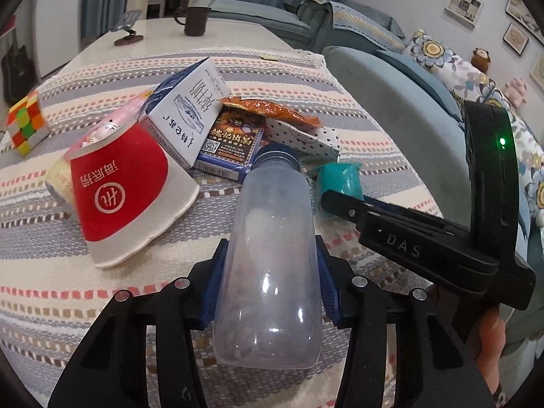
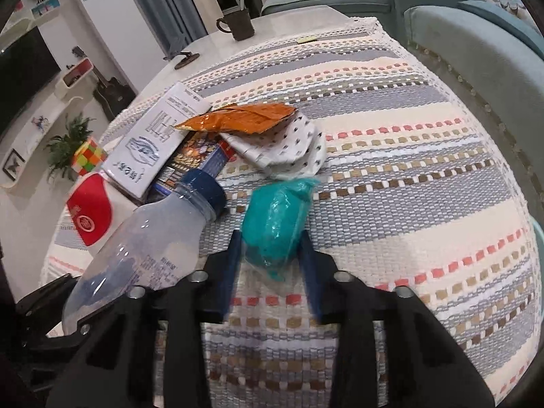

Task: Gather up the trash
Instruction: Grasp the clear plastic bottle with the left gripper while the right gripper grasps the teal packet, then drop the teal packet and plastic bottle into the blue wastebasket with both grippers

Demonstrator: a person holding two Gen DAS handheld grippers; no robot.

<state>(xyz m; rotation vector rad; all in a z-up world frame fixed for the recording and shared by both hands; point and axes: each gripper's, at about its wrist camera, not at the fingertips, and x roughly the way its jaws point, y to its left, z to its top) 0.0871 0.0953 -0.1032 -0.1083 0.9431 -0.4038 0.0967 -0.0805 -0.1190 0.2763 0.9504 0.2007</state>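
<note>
Bottle [image 1: 272, 238] base beyond frame

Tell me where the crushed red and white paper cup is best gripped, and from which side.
Grip the paper cup at its flattened white rim edge, coming in from the near side, low along the tablecloth. It lies on its side, squashed, with the open end facing the camera, so one finger could probably slip inside and pinch the wall. Its far end leans into the other trash.
</note>
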